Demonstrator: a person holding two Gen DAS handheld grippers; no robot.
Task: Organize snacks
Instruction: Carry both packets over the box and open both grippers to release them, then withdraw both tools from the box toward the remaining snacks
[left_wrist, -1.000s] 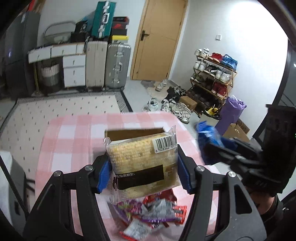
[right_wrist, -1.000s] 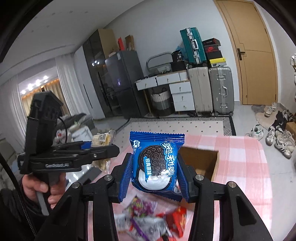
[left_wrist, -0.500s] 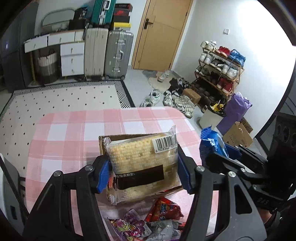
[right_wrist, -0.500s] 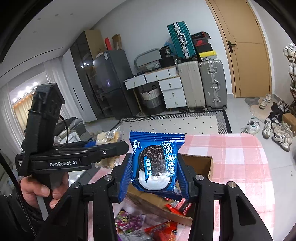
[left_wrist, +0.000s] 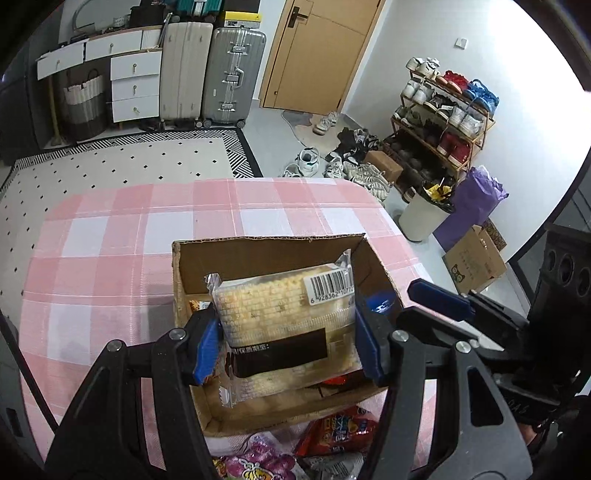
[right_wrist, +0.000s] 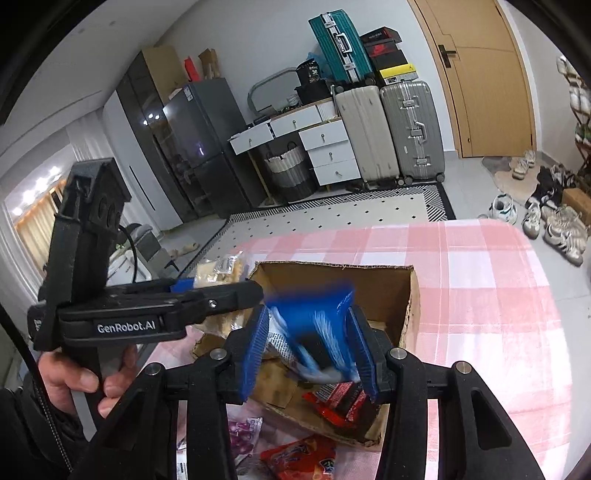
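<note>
**Both packets at the box: one dropping, one still to go**

The job is at the point of putting snacks into the cardboard box (left_wrist: 266, 254) on the pink checked table (left_wrist: 110, 236). The left gripper (left_wrist: 288, 343) pinches a clear packet of pale crackers (left_wrist: 284, 325) from both sides, holding it upright right over the box opening, barcode toward the far wall. The right gripper (right_wrist: 308, 350) hangs over the same box from the other side; between its blue pads (right_wrist: 255, 347) sits the blue cookie packet (right_wrist: 314, 328), smeared with motion blur, so I read it as slipping or tumbling down into the box. The pads look set a little wider than the packet, but with that blur I can't say for sure whether they have let go.

Red wrappers (right_wrist: 340, 398) already lie in the box, and a few loose snacks (left_wrist: 332, 432), red and purple, wait on the cloth at its near edge.

Next, I'd judge, the left tongs need to lower the crackers a touch and spread so the packet falls flat inside, clear of the near wall. The right tongs need to pull back without catching the box rim, then go for the loose pile.

Compared with a second ago: both grippers were then held high, the box mostly hidden behind the crackers, and the cookie packet stood sharp and squarely clamped, face on. Since then both have come forward and down over the box, the crackers unchanged in their grip, the cookie packet now tilted and blurred.
</note>
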